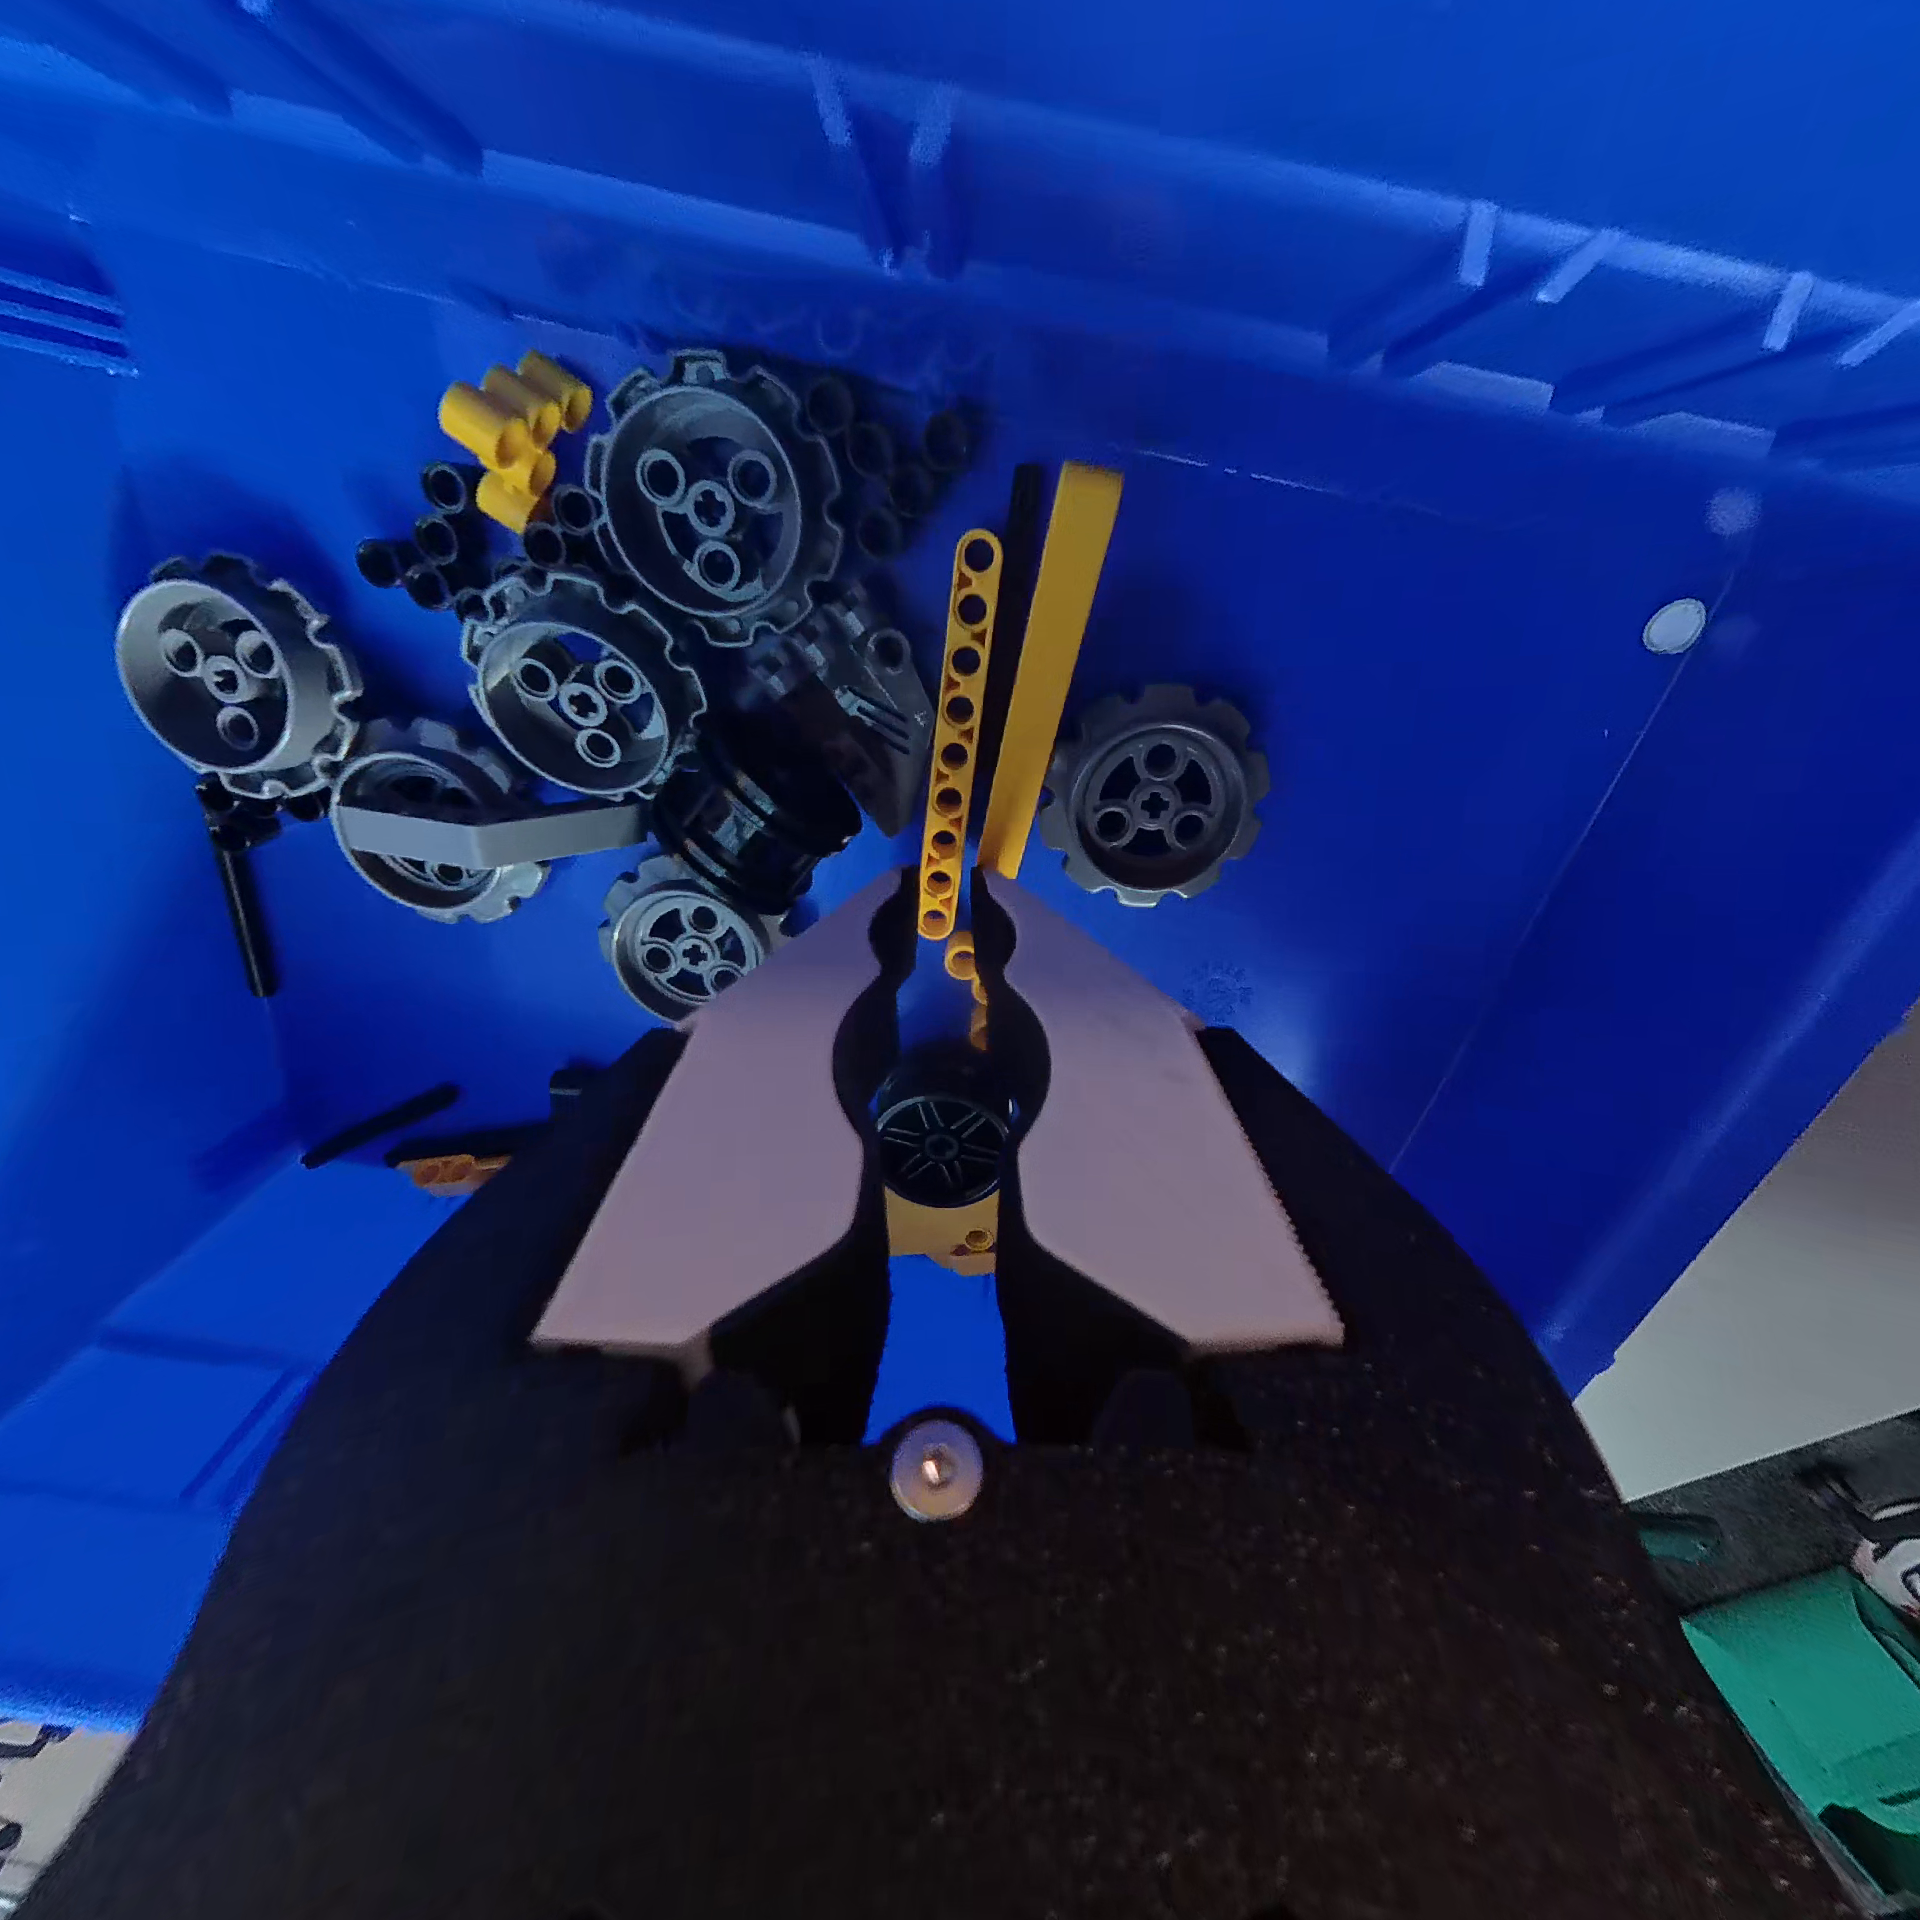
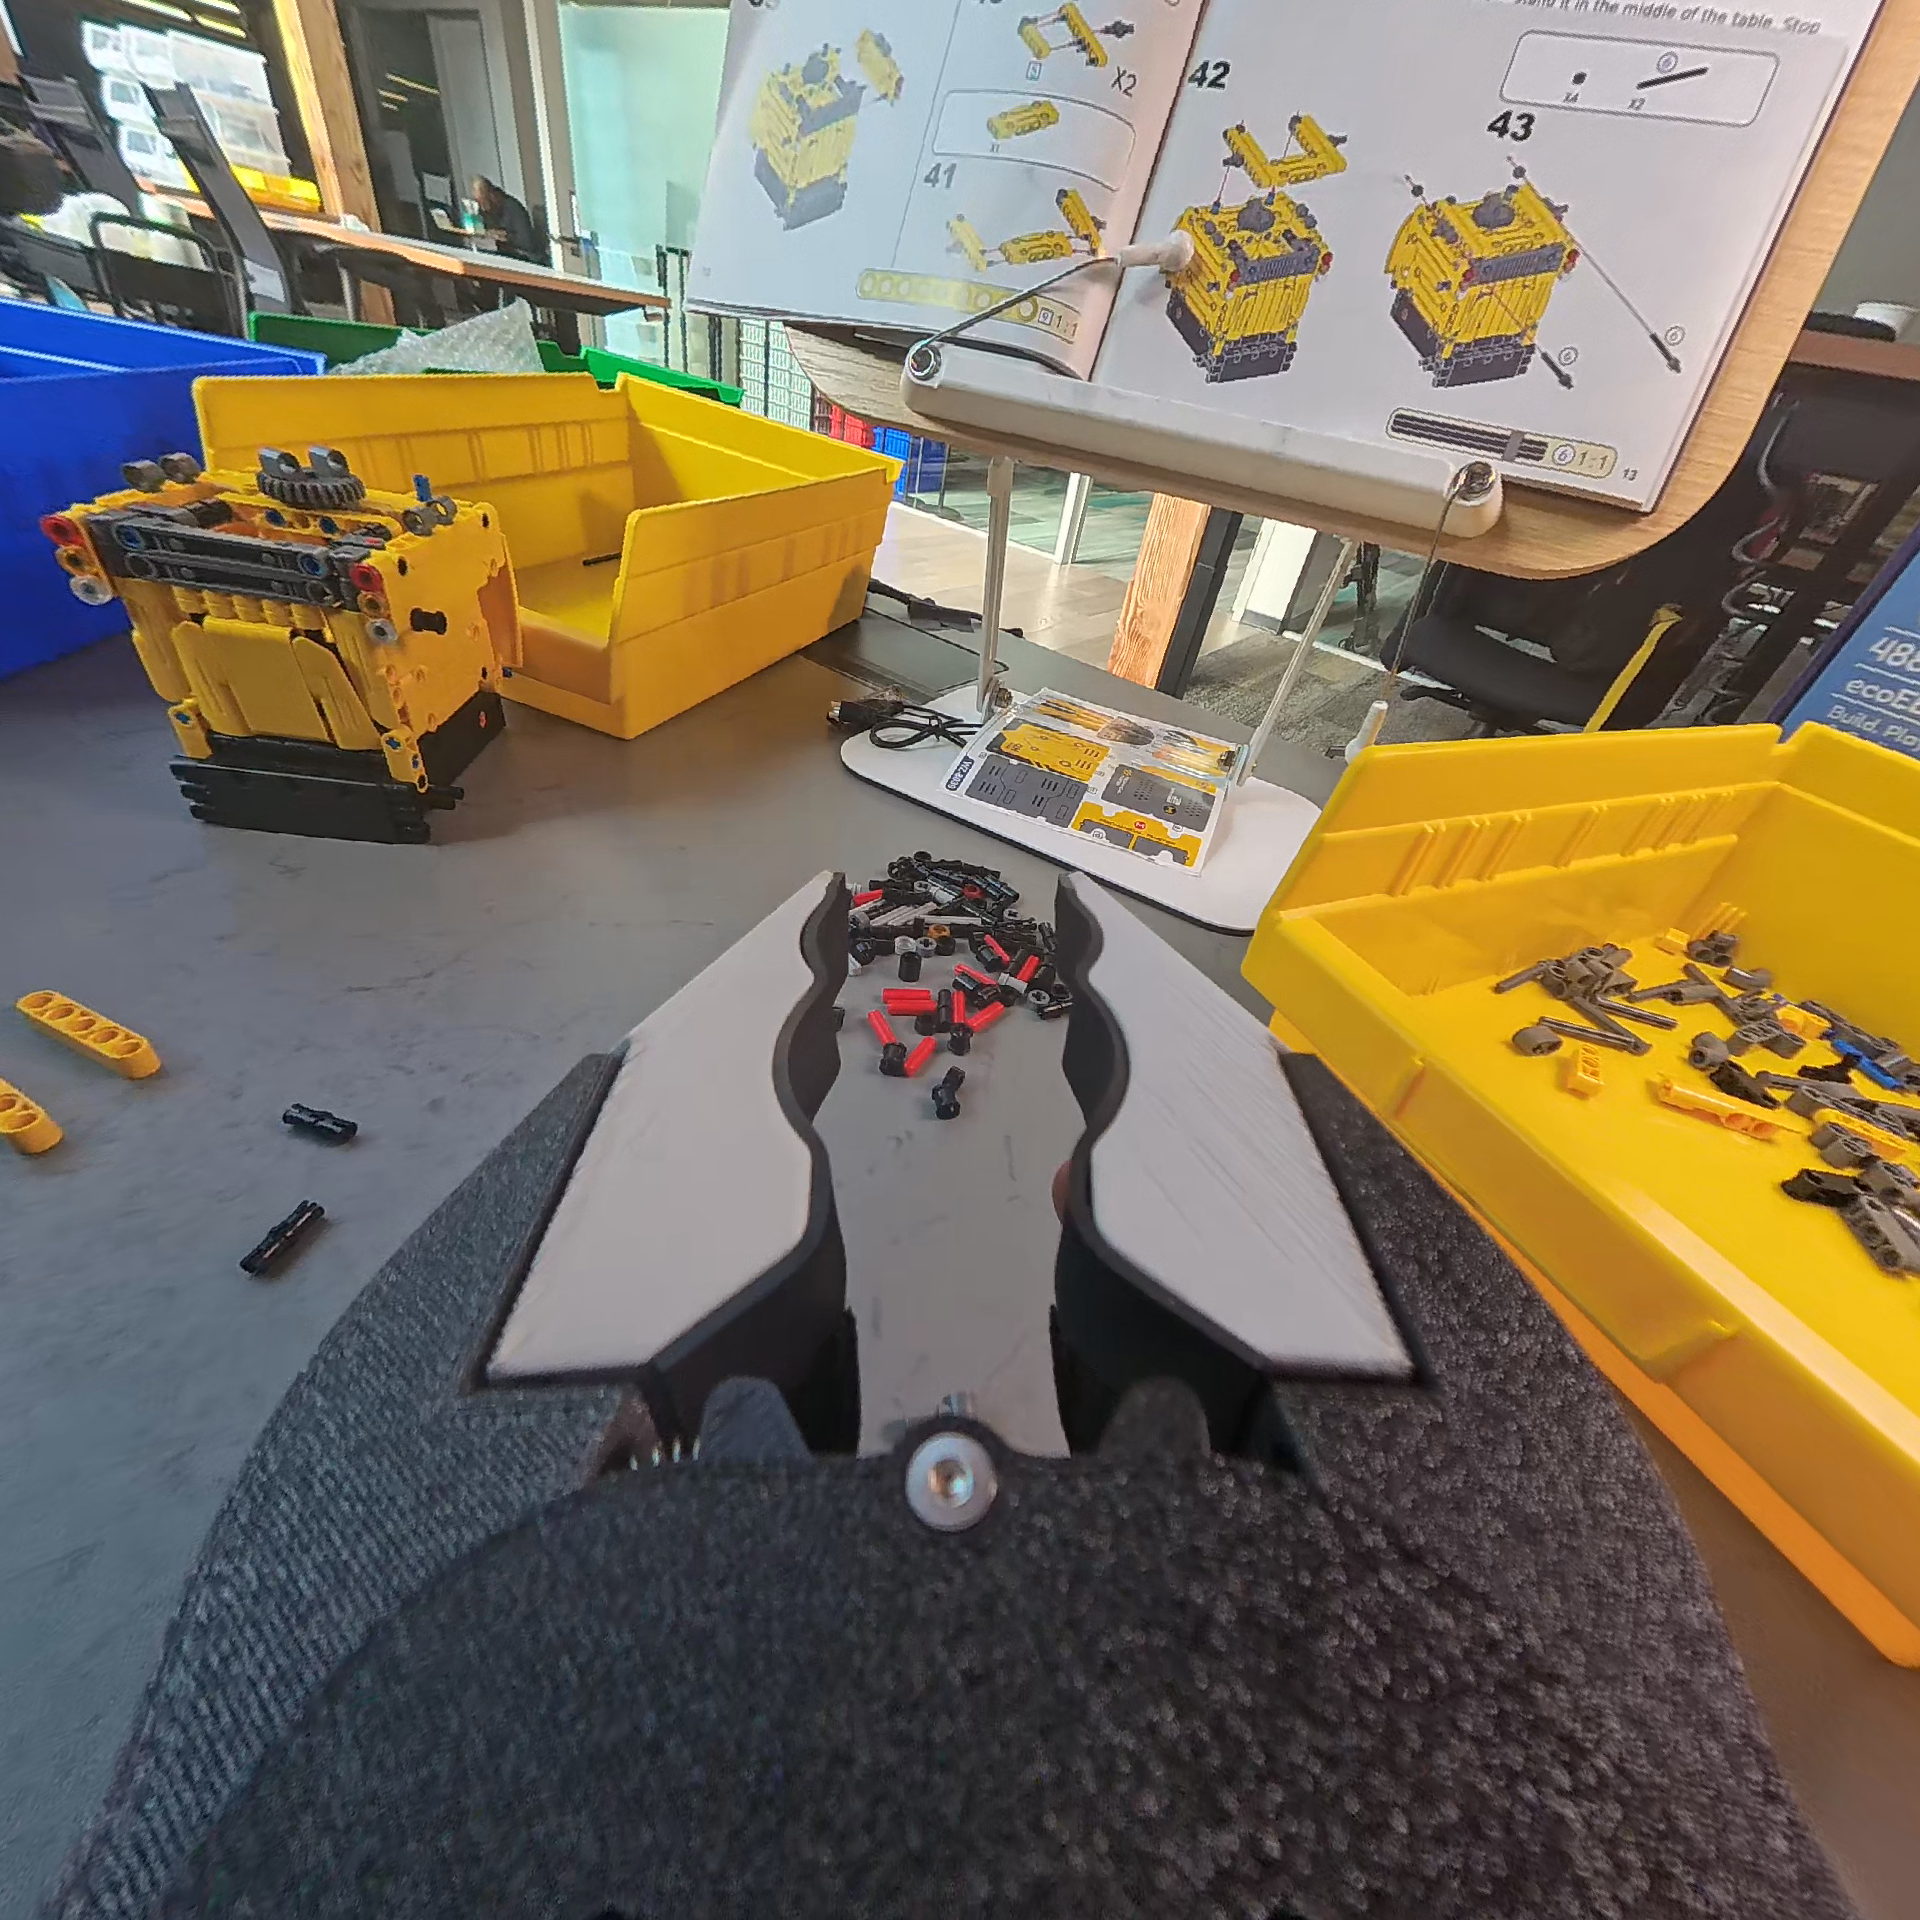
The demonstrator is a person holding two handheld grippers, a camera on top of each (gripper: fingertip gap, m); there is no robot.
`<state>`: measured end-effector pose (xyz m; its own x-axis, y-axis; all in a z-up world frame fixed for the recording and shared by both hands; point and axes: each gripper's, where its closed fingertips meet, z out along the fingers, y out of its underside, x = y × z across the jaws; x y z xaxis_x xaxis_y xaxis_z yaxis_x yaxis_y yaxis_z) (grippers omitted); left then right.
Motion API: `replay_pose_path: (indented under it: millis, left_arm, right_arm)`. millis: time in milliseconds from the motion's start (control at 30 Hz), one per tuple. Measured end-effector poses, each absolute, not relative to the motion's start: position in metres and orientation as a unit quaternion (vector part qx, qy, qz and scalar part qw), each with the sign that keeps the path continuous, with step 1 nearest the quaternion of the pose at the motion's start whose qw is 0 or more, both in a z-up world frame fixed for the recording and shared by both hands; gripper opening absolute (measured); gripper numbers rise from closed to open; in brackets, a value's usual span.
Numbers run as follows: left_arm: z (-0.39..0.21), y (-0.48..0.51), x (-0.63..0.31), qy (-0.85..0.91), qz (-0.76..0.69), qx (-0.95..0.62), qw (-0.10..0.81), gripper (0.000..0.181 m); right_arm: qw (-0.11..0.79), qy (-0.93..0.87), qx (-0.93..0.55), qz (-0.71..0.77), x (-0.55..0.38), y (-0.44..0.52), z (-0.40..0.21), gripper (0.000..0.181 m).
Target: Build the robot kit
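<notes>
My left gripper (image 1: pixel 940 883) reaches into a blue bin (image 1: pixel 1455 727). Its jaws are closed narrowly on the near end of a long yellow beam with holes (image 1: pixel 961 717). A plain yellow strip (image 1: pixel 1055 665) lies just right of the beam. A black wheel hub (image 1: pixel 940 1143) on a yellow piece lies under the fingers. Several grey sprocket wheels (image 1: pixel 707 499) and black pins lie to the left. My right gripper (image 2: pixel 951 888) is open and empty over a grey table (image 2: pixel 416 987). A pile of red and black pins (image 2: pixel 951 971) lies between and just ahead of its fingertips.
A part-built yellow and black model (image 2: pixel 301 644) stands at the far left. An empty yellow bin (image 2: pixel 675 540) is behind it. A yellow bin holding grey parts (image 2: pixel 1455 1143) is at the right. An instruction booklet on a stand (image 2: pixel 1247 260) is ahead. Short yellow beams (image 2: pixel 88 1034) and black pins (image 2: pixel 317 1124) lie at the left. Spacing between my two grippers at the tips: around 55 cm. From my left tips it is roughly 6 cm to the black wheel hub (image 1: pixel 940 1143); from my right, 60 cm.
</notes>
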<state>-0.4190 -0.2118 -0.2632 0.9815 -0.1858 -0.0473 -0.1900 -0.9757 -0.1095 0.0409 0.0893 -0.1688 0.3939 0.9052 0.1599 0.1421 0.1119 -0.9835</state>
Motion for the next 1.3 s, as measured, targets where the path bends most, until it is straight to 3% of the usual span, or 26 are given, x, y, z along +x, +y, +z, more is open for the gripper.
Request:
replay_pose_path:
  millis: [400,800,967,1133,1300]
  left_arm:
    - [-0.264,-0.22,-0.423,0.093,0.009,-0.995,0.047,0.007]
    - [-0.144,-0.238,-0.414,0.121,0.072,-0.986,0.084,0.007]
    - [-0.123,-0.231,-0.393,0.151,0.085,-0.979,0.109,0.007]
    - [-0.132,-0.208,-0.306,0.239,0.038,-0.957,0.16,0.007]
    - [-0.193,-0.19,-0.207,0.319,0.002,-0.931,0.177,0.007]
  right_arm:
    - [0.596,-0.451,-0.583,0.318,0.04,0.088,-0.169,0.039]
    - [0.595,-0.454,-0.581,0.321,0.04,0.086,-0.169,0.038]
    - [0.595,-0.455,-0.579,0.323,0.039,0.083,-0.168,0.038]
    - [0.594,-0.455,-0.579,0.324,0.039,0.083,-0.168,0.038]
    - [0.595,-0.456,-0.577,0.324,0.039,0.082,-0.167,0.038]
